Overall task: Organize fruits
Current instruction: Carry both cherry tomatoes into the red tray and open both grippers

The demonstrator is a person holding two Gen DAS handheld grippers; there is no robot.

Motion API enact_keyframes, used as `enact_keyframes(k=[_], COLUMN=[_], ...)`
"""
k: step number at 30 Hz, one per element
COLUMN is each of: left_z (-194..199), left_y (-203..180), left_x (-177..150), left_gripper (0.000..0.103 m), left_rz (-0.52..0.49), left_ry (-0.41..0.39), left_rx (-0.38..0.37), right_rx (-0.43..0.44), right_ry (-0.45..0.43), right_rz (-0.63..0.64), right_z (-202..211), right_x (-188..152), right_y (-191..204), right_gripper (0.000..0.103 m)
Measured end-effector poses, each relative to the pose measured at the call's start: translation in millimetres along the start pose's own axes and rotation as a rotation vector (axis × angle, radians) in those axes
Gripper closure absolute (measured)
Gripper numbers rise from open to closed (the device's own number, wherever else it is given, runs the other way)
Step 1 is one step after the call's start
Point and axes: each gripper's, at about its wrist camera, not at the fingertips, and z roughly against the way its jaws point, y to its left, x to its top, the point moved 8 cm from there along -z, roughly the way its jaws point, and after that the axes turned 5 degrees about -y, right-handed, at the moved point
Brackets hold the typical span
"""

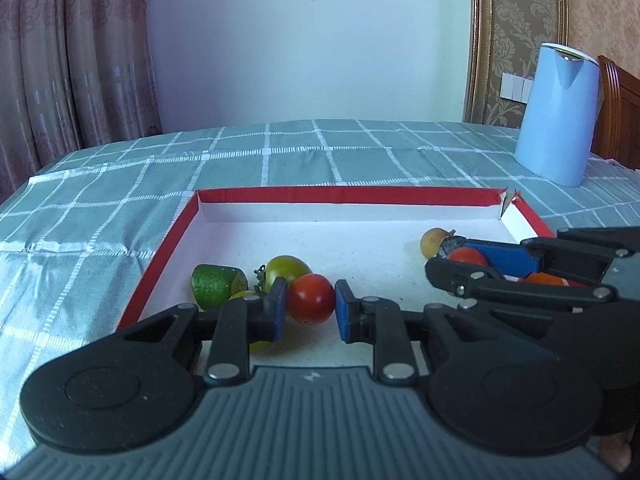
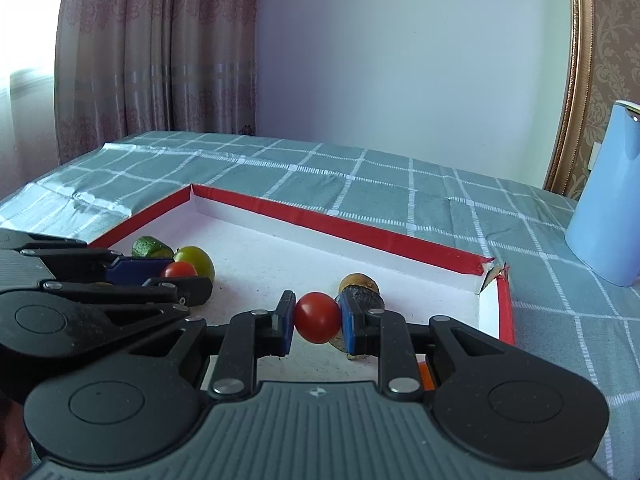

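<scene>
A shallow red-rimmed white tray (image 1: 172, 240) (image 2: 360, 228) lies on the checked cloth. My left gripper (image 1: 311, 312) has a red tomato (image 1: 311, 299) between its blue pads, low in the tray; the left pad touches it and a thin gap shows at the right pad. Behind it sit a green tomato (image 1: 288, 270) and a cut lime (image 1: 214, 286). My right gripper (image 2: 317, 318) is shut on a second red tomato (image 2: 318, 317) (image 1: 467, 257). A brown round fruit (image 2: 358, 280) (image 1: 434, 242) lies just behind it. The left gripper also shows in the right wrist view (image 2: 188, 276).
A light blue kettle (image 1: 558, 112) (image 2: 608, 196) stands on the table at the back right. An orange fruit (image 1: 544, 279) shows under the right gripper's arm. Curtains and a wall are behind the table.
</scene>
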Motion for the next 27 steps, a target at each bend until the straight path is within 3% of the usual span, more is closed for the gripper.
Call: enact_keyframes(k=[4,6,12,17,22,27], left_z=[1,3,16,35,46,55], left_y=[-1,1,17,22,19,12], left_x=[0,-1,4,2,-6,-12], left_gripper=[0.076,0.065,0.027,0.018,0.01,0.007], left_rz=[-0.006,-0.003,0.048,0.06,0.069,0.059], left_ry=[-0.003,-0.008,-0.065,-0.098,-0.094,-0.102], left_rx=[0.008,0.022,0.086,0.113,0.106,0.106], right_rx=[-0.005,-0.02,-0.03,-0.069,-0.104,-0.133], right_ry=[-0.005,-0.011,-0.037,-0.128,-0.191,-0.193], right_rz=[0.001,-0.011,-0.107,-0.116,-0.124,-0.163], right_z=[2,3,14,39,64,78], right_x=[-1,-1,-1,5,4,-10], right_y=[-1,-4,-20,-21,-20,-26], right_gripper=[0.079,0.075,0.051,0.027,0.02,0.016])
